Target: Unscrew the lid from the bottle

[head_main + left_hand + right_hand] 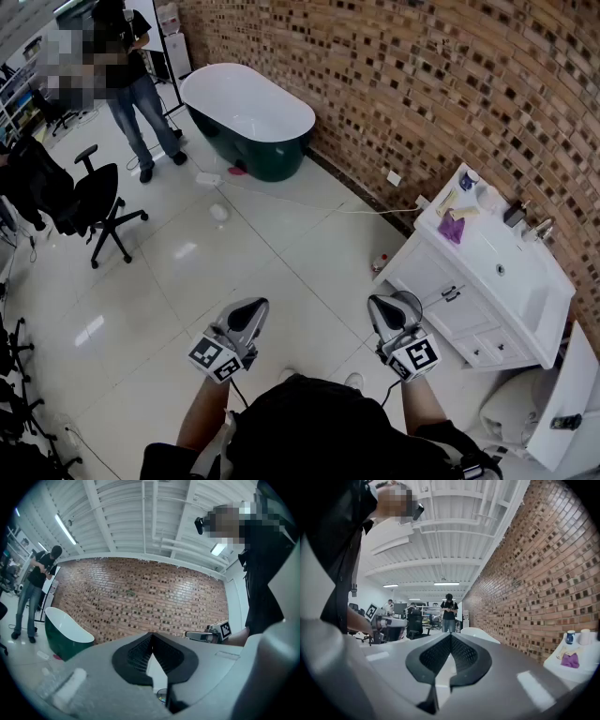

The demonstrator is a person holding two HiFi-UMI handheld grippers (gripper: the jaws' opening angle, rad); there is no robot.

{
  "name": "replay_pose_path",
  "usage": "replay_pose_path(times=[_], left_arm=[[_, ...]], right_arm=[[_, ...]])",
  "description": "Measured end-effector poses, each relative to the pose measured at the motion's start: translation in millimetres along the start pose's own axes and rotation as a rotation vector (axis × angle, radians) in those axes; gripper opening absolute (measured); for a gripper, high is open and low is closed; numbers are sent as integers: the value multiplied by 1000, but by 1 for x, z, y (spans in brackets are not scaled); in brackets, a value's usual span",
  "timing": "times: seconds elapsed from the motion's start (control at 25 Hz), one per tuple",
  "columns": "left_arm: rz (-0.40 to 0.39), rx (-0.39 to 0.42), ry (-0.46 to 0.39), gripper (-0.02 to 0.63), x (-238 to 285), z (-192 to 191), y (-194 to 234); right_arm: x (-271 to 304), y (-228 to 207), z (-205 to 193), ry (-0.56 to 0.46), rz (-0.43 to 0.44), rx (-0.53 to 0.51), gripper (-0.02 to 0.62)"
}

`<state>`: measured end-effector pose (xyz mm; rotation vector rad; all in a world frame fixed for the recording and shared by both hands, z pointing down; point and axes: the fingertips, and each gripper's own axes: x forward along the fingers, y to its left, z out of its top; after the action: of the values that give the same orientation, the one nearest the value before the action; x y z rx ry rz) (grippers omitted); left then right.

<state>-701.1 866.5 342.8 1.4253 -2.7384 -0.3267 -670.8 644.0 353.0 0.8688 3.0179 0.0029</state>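
Both grippers are held level over the white tiled floor, and neither holds anything. My left gripper (251, 309) is shut, its dark pads meeting at the tip (151, 635). My right gripper (385, 307) is shut as well, pads together (451, 636). Each shows in the other's view: the right gripper (206, 636) and the left gripper (384, 620). A small bottle-like thing (379, 263) stands on the floor by the corner of the white vanity (487, 251), ahead of the right gripper. I cannot make out its lid.
On the vanity top lie a purple cloth (451, 228) and a cup (467, 180). A dark-sided bathtub (248, 117) stands by the brick wall (450, 84). A black office chair (94, 202) and a standing person (127, 75) are at the far left.
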Motion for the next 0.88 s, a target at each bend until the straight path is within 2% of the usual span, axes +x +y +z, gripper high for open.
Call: replay_pose_path(times=[0.2, 0.36, 0.48, 0.6, 0.88], left_arm=[[-87, -40, 23, 2, -11, -5, 7], [-227, -84, 32, 2, 6, -8, 2], [-340, -79, 63, 2, 37, -16, -20], [-428, -90, 77, 3, 62, -21, -48], [-562, -93, 99, 2, 100, -31, -102]], right_arm=[[-6, 15, -6, -17, -103, 59, 5], [-29, 24, -2, -13, -187, 37, 5], [-64, 19, 2, -26, -264, 38, 5], [-97, 11, -7, 12, -351, 54, 5], [-150, -10, 12, -29, -485, 45, 5]])
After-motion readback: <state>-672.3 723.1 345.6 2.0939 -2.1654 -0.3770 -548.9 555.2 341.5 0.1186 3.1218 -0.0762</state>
